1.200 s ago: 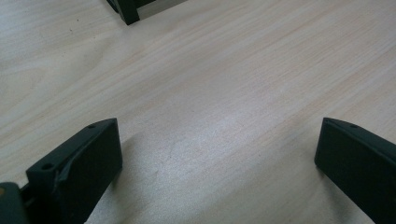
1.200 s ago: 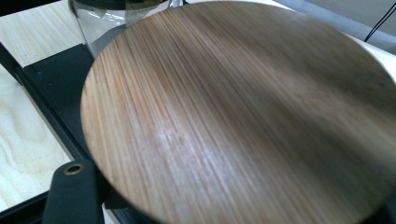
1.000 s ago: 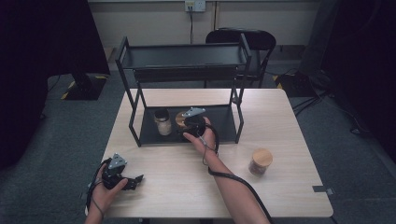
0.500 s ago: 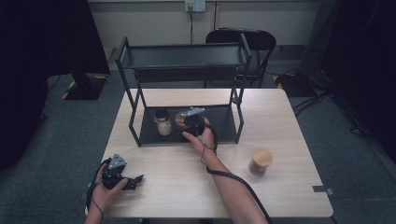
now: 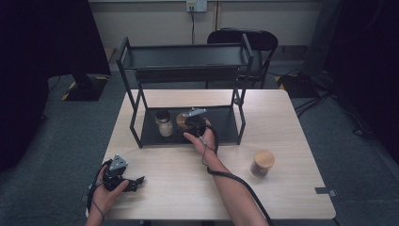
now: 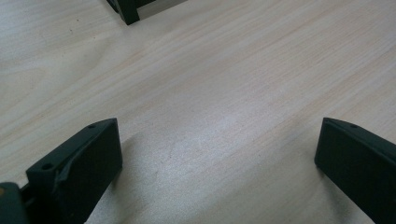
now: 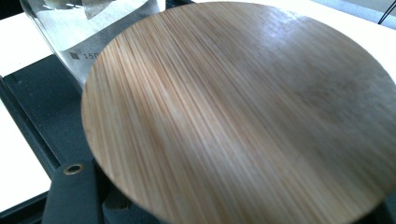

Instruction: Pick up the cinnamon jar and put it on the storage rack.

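Pretty much nothing has shifted since the earlier frames: both hands sit where they were. On the black rack's point(image 5: 141, 129) lower shelf there's a small glass jar point(image 5: 164, 123) with a dark lid and something pale inside, and right beside it the wooden-lidded jar point(image 5: 182, 120) that the right gripper point(image 5: 192, 123) is clamped on. Can't tell what's in that one, since the gripper and hand cover most of it. From the right gripper view the round bamboo lid point(image 7: 243, 112) sits right up against the camera between the jaws, face up, so the jar stands upright with its long axis vertical, and a corner of the neighbouring glass jar point(image 7: 74, 42) peeks in behind it. Another wooden-lidded jar point(image 5: 262, 163) with brownish contents stands alone on the table point(image 5: 188, 188), well off to the right. Left gripper point(image 5: 127, 181) rests on the tabletop near the front left corner, jaws wide apart with just bare wood between them.
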`<state>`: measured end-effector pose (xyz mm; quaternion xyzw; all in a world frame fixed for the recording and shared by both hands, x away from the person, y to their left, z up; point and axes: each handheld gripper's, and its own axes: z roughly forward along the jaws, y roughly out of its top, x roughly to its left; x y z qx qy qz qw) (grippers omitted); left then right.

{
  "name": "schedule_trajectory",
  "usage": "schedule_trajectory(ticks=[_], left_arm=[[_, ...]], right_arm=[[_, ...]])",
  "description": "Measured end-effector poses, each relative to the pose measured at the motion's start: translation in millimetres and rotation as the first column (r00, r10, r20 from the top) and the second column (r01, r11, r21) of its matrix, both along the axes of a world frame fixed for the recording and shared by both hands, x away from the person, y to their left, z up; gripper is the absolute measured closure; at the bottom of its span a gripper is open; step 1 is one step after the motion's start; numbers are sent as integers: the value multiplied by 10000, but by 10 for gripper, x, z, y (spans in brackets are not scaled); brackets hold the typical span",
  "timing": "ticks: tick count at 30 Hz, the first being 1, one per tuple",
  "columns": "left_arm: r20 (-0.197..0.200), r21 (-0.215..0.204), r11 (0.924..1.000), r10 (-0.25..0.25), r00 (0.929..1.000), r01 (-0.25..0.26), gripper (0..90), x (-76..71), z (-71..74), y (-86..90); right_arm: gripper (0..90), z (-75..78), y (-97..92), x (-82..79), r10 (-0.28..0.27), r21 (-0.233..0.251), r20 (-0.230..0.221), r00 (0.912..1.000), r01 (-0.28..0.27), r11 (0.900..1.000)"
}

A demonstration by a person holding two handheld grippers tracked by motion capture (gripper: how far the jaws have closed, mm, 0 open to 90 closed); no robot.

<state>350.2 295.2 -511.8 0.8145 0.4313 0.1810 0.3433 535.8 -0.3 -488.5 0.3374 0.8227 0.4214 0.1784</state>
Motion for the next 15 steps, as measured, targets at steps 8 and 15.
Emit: schedule_trajectory(ticks=[8,15], left_arm=[[0,1,10000,-2,10000,2,3,0,0,0],[0,-1,10000,0,10000,0,3,0,0,0]], right_arm=[[250,-11,-6,17,-47,166,-91,9999,49,9998],[249,-23,-3,26,-93,288,-57,9999,95,9995]])
